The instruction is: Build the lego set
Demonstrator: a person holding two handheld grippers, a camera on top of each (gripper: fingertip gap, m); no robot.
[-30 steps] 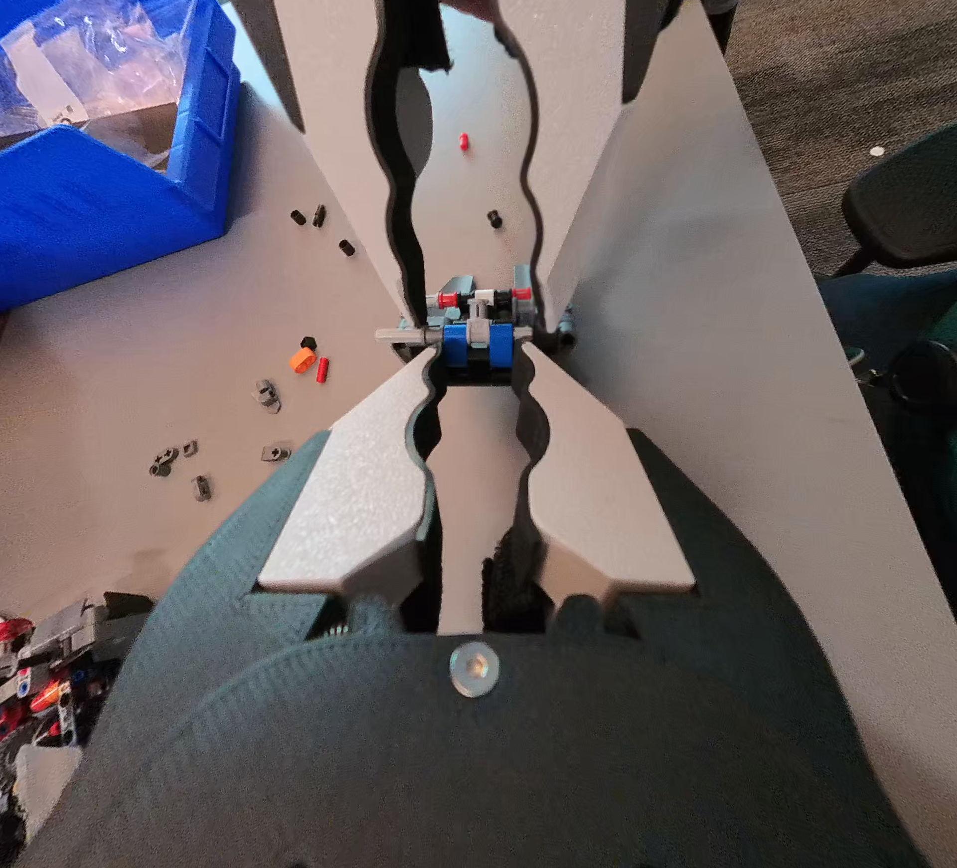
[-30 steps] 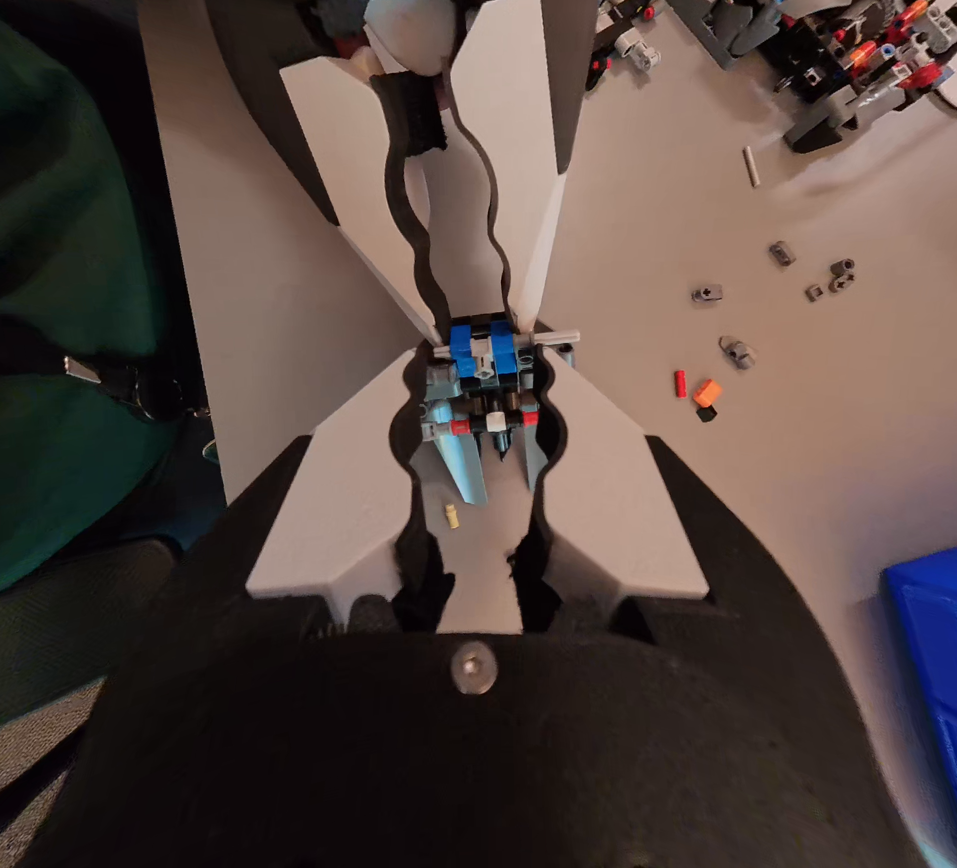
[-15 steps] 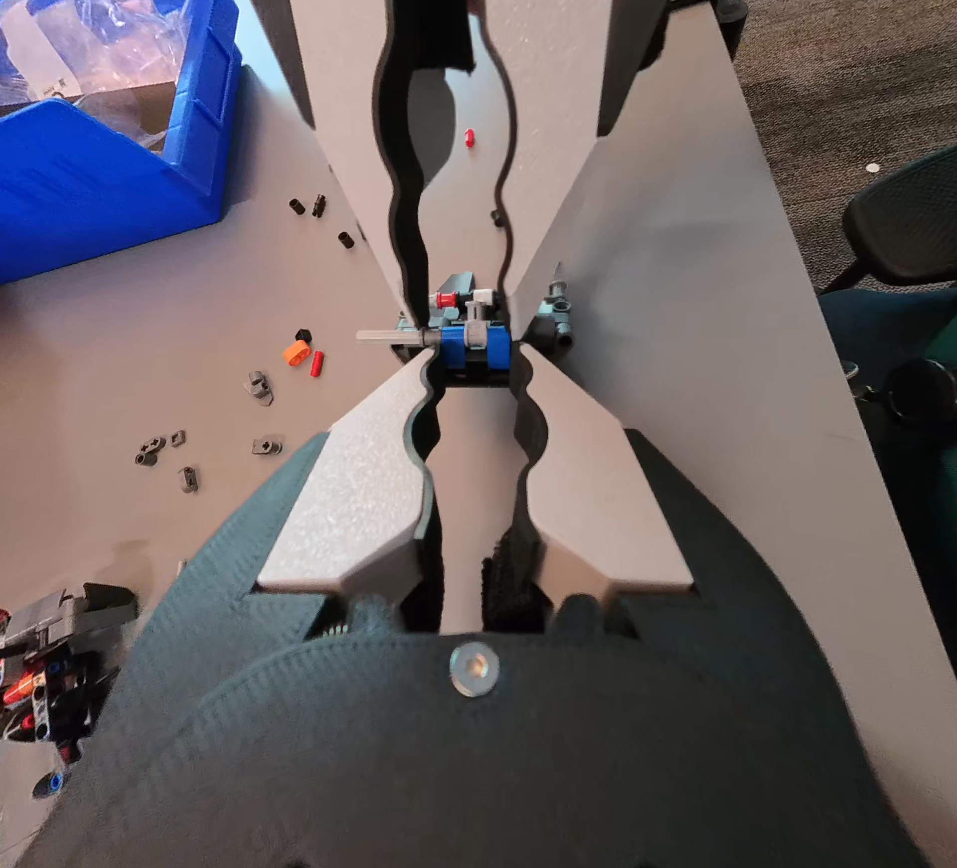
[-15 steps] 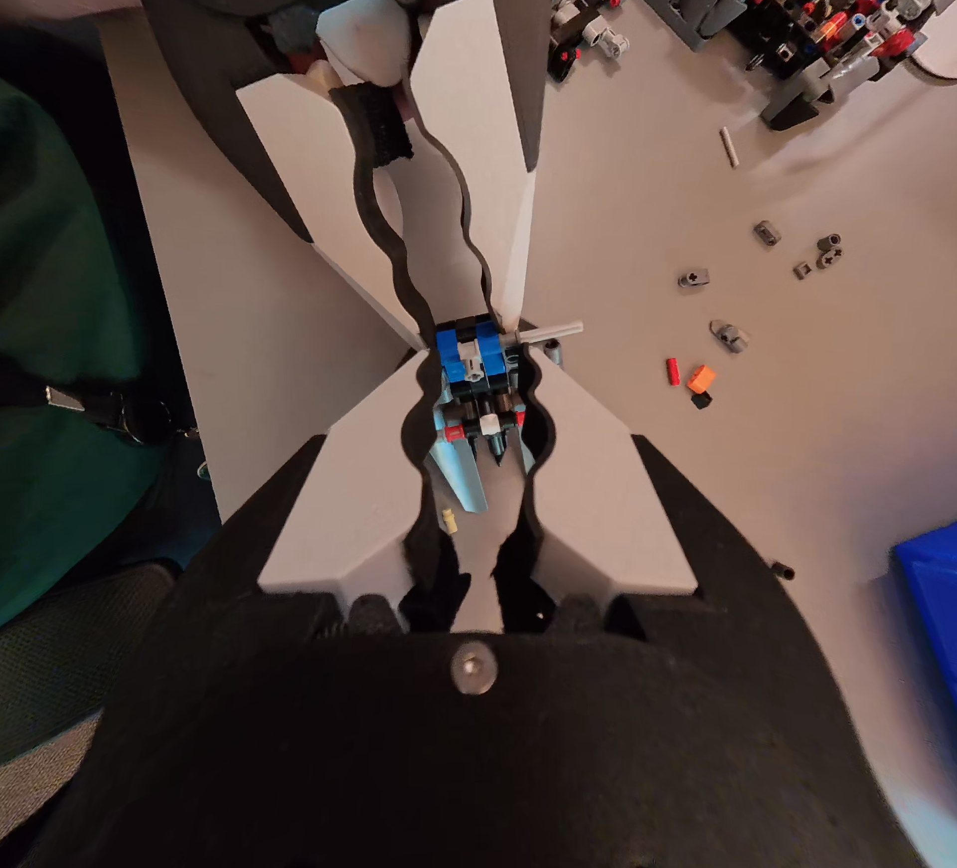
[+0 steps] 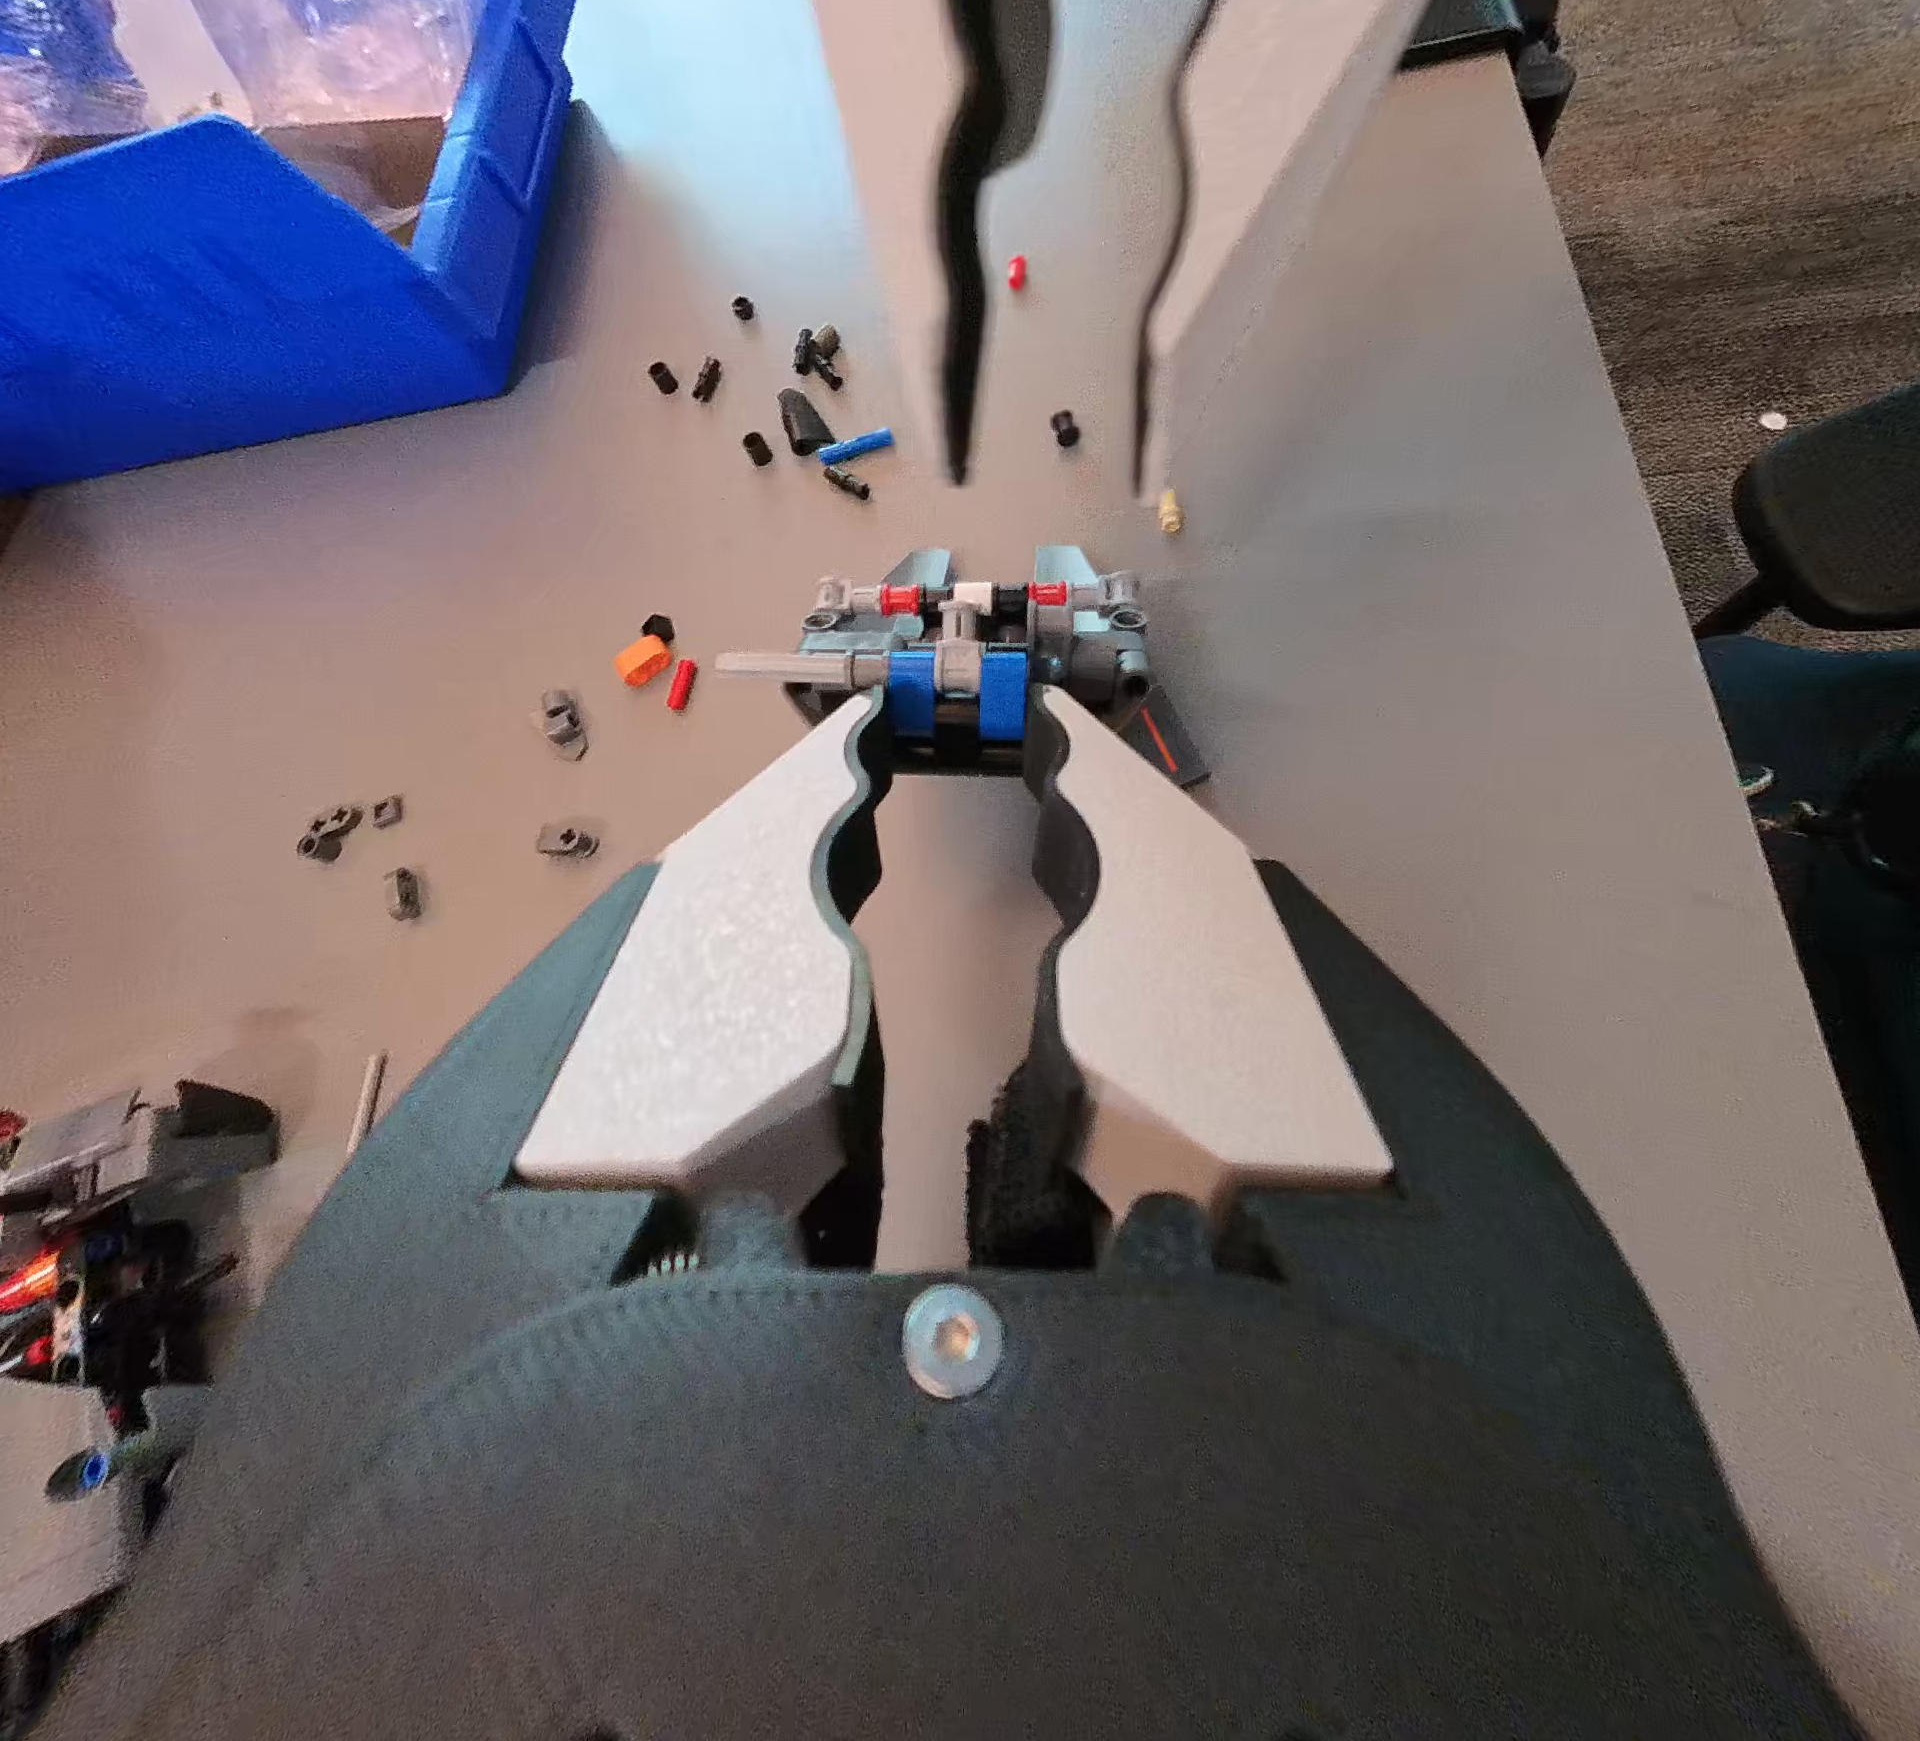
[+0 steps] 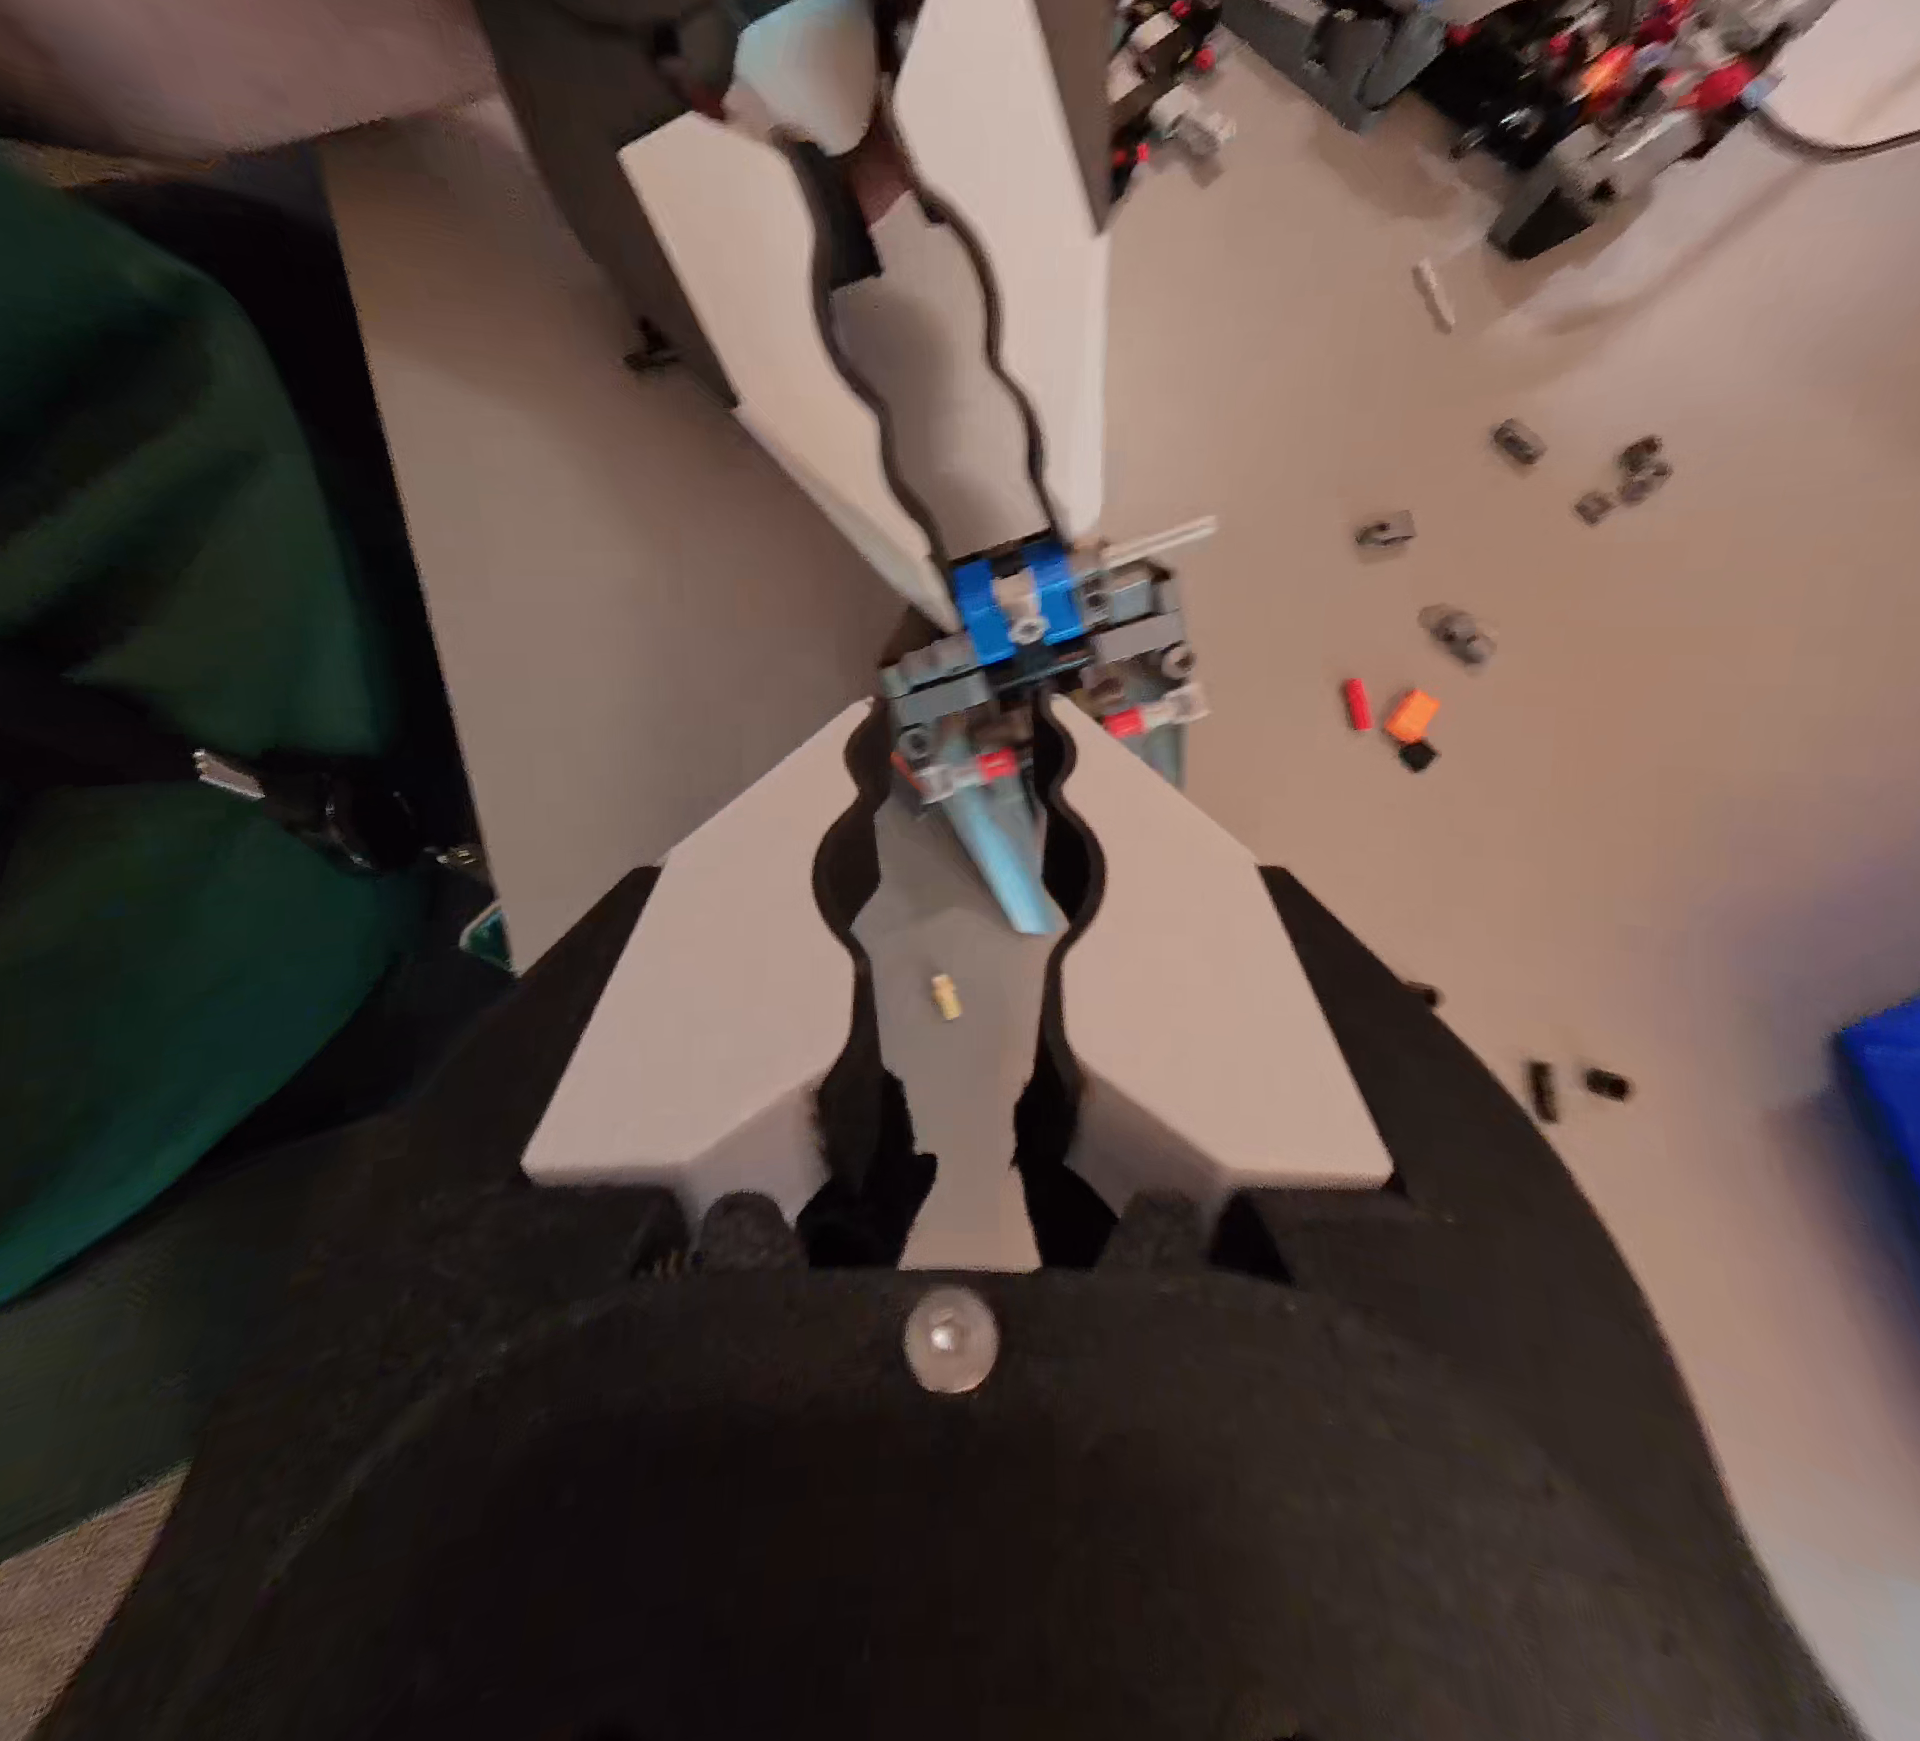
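At centre tabletop, my left gripper stays clamped on the blue-and-grey lego sub-assembly while my right gripper, jaws now parted, has backed off toward 12 o'clock, suggesting that piece is seated.

The left claw is showing two pale grey wedge-shaped fingers with wavy black-edged inner faces, seated in a dark teal textured body; a silver screw is sitting at its centre; the right claw is wearing the same pale fingers on a black body, with its own silver screw; a dark green garment is showing beside it.
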